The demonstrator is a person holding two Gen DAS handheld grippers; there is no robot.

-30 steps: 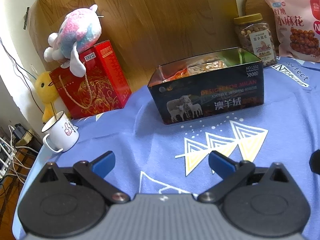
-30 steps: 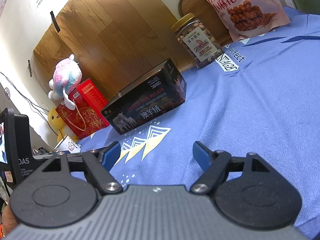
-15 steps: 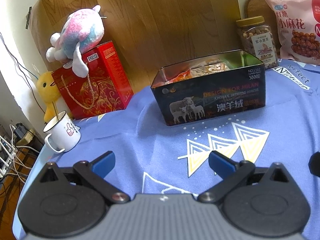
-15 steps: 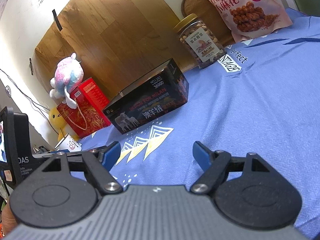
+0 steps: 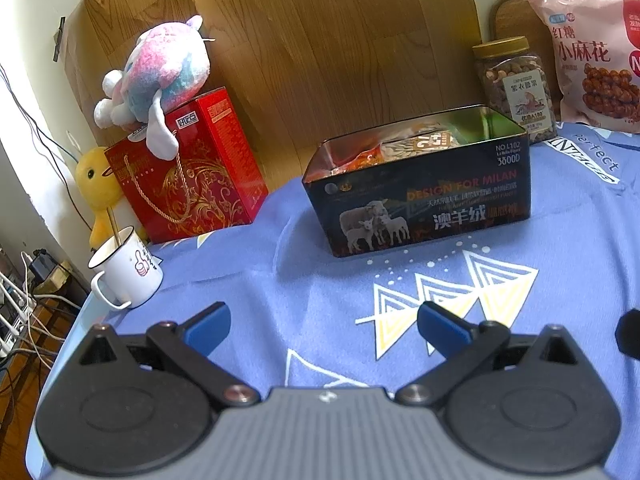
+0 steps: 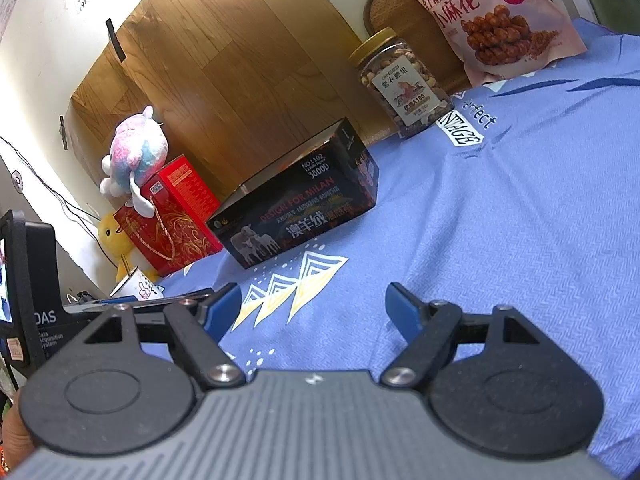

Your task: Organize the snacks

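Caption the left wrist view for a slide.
Open left gripper faces a black tin holding snack packets on a blue cloth.

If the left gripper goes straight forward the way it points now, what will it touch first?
Probably the dark tin box. The left gripper is open and empty, and only bare blue cloth lies between its fingers and the box's front wall. Depth is hard to judge in this fisheye view.

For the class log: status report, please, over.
Left gripper open, empty. Right gripper open, empty. Snack tin open, partly filled. Nut jar and snack bag outside; path clear.
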